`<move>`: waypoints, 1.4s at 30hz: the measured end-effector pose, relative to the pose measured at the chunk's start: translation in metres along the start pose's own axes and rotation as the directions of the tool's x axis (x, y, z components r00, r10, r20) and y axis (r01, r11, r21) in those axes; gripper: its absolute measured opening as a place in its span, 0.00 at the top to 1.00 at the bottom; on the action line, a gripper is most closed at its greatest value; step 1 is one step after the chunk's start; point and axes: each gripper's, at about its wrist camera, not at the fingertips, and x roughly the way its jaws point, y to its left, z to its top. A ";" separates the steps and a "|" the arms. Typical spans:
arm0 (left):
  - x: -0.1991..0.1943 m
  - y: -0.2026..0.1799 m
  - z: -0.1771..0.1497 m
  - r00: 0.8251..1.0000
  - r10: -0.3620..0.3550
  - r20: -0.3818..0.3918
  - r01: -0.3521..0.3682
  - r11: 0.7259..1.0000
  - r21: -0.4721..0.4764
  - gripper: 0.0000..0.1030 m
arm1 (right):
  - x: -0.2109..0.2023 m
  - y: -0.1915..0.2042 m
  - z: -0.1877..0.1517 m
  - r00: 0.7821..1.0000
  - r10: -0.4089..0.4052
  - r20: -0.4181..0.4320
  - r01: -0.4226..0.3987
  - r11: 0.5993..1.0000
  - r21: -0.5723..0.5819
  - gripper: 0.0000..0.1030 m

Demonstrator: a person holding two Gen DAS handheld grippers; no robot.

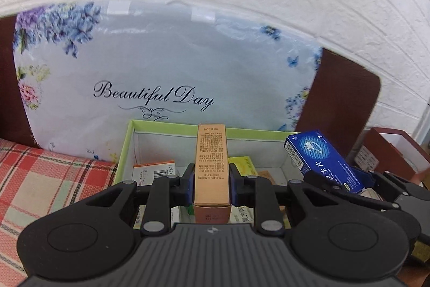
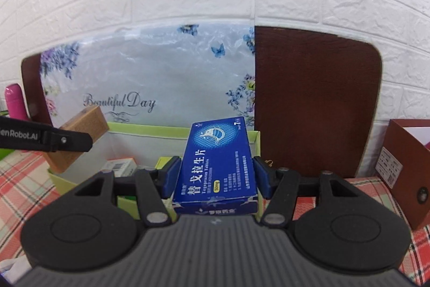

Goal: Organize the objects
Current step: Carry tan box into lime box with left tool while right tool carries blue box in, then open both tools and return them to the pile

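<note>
My left gripper (image 1: pixel 211 180) is shut on a tall tan carton (image 1: pixel 212 160) and holds it over the open green-rimmed box (image 1: pixel 126 144). The box holds several small packets, among them an orange-and-white one (image 1: pixel 154 170) and a yellow one (image 1: pixel 243 164). My right gripper (image 2: pixel 216 174) is shut on a blue medicine box (image 2: pixel 217 166) and holds it over the right end of the same green-rimmed box (image 2: pixel 256 143). The blue box (image 1: pixel 322 160) with the right gripper shows at the right of the left wrist view. The tan carton (image 2: pixel 78 136) in the left gripper shows at the left of the right wrist view.
A flowered "Beautiful Day" board (image 1: pixel 161 71) leans on a brown panel (image 2: pixel 314 98) against the white brick wall. A red plaid cloth (image 1: pixel 40 179) covers the surface. A brown open box (image 2: pixel 405 166) stands at the right. A pink bottle (image 2: pixel 14 101) stands at the far left.
</note>
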 end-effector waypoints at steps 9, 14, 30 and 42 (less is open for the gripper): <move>0.038 0.013 -0.002 1.000 0.020 0.007 -0.020 1.000 -0.012 0.50 | 0.054 0.005 -0.008 0.999 -0.029 -0.046 0.027 0.999 -0.046 0.41; 0.035 0.021 -0.007 0.997 0.068 0.042 -0.067 0.998 -0.011 0.22 | 0.048 0.010 -0.019 1.000 -0.017 -0.009 0.016 0.990 -0.140 0.22; -0.072 0.002 -0.035 0.995 0.010 0.099 -0.008 1.000 -0.015 0.21 | -0.083 0.000 -0.027 0.985 -0.024 0.170 0.028 0.999 -0.021 0.00; -0.166 -0.013 -0.120 0.995 -0.011 0.096 0.008 0.999 0.031 0.21 | -0.185 0.005 -0.095 0.979 -0.067 0.194 0.068 0.998 0.003 0.00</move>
